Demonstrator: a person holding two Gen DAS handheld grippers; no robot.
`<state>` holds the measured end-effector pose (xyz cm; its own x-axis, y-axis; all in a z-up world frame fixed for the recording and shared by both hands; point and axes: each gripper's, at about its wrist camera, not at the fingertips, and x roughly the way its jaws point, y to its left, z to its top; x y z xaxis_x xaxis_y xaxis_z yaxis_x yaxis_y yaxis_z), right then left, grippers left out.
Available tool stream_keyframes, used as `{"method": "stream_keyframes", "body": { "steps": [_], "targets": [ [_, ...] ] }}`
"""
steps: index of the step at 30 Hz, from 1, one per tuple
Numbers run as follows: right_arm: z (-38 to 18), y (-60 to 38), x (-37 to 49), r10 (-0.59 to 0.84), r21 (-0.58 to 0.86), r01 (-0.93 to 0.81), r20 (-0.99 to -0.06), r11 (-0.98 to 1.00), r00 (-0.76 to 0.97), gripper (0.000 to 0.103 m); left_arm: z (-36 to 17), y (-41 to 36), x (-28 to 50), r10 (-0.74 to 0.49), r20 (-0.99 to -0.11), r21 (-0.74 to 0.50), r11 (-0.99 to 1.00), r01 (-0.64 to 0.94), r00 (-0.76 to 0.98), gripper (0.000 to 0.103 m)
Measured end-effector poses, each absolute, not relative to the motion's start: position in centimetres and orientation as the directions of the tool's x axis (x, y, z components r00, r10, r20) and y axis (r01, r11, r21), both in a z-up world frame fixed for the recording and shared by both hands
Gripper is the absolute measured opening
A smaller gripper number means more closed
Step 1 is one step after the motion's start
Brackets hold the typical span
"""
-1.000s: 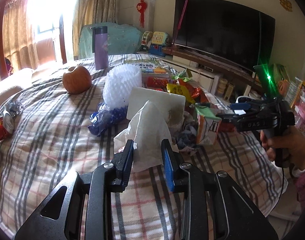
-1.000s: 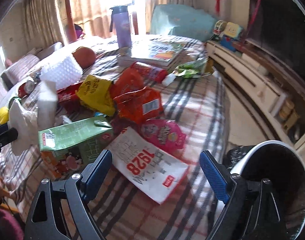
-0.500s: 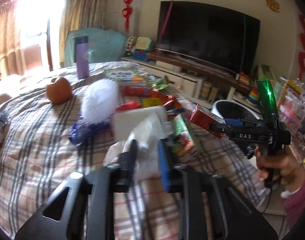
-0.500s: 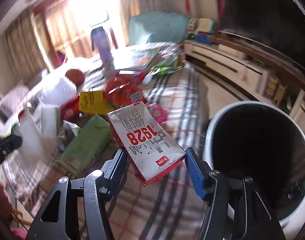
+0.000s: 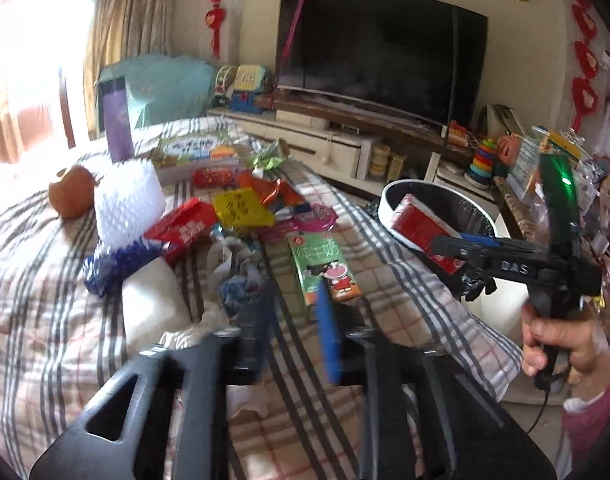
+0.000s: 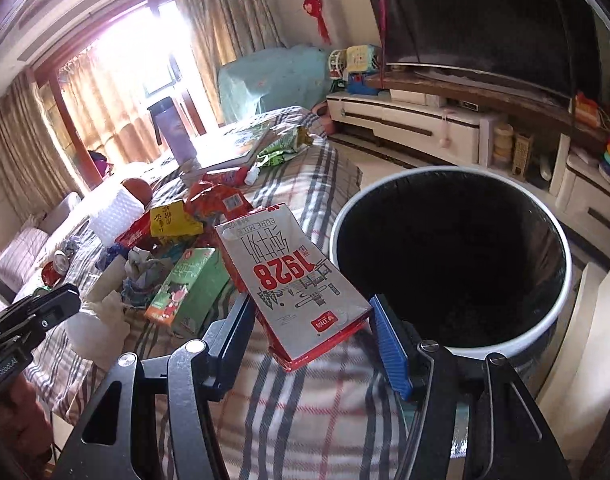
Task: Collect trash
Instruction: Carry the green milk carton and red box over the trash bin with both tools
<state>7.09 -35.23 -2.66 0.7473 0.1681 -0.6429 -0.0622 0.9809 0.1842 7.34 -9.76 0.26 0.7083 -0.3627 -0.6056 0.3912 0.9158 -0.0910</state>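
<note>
Right gripper (image 6: 311,344) pinches milk carton (image 6: 291,280) at frame centre, just left of bin (image 6: 449,264). Left gripper (image 5: 293,332) jaws spread, empty. Risk: early release drops the carton short of the rim.

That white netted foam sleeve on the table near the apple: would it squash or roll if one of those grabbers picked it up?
The white foam sleeve looks like open mesh foam, so it is probably very light and would likely squash between fingers rather than resist. It stands upright beside the apple; being tube-shaped, it might roll if pushed over. It probably would not break, only spring back.
</note>
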Motion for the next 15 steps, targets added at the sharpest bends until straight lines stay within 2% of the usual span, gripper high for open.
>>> {"method": "stream_keyframes", "body": {
  "steps": [5, 9, 12, 15],
  "targets": [
    [-2.6, -35.9, 5.7, 0.145, 0.18, -0.038, -0.632, 0.983, 0.762, 0.06, -0.9, -11.7, 8.2, -0.365, -0.642, -0.091, 0.91, 0.405, 0.674, 0.049],
    [-2.6, -37.3, 4.6, 0.132, 0.205, -0.002, -0.623, 0.979, 0.771, 0.06, -1.6, -14.6, 8.8, -0.338, -0.665, -0.035, 0.905, 0.424, 0.666, 0.066],
    [-2.6, -38.2, 4.0, 0.128, 0.217, 0.012, -0.622, 0.976, 0.772, 0.06, -2.4, -16.4, 9.7, -0.27, -0.692, 0.031, 0.916, 0.401, 0.669, 0.073],
    [-2.5, -38.7, 3.4, 0.118, 0.211, 0.021, -0.622, 0.977, 0.774, 0.06, -3.4, -17.7, 10.6, -0.227, -0.718, 0.073, 0.915, 0.396, 0.658, 0.073]
  ]
}}
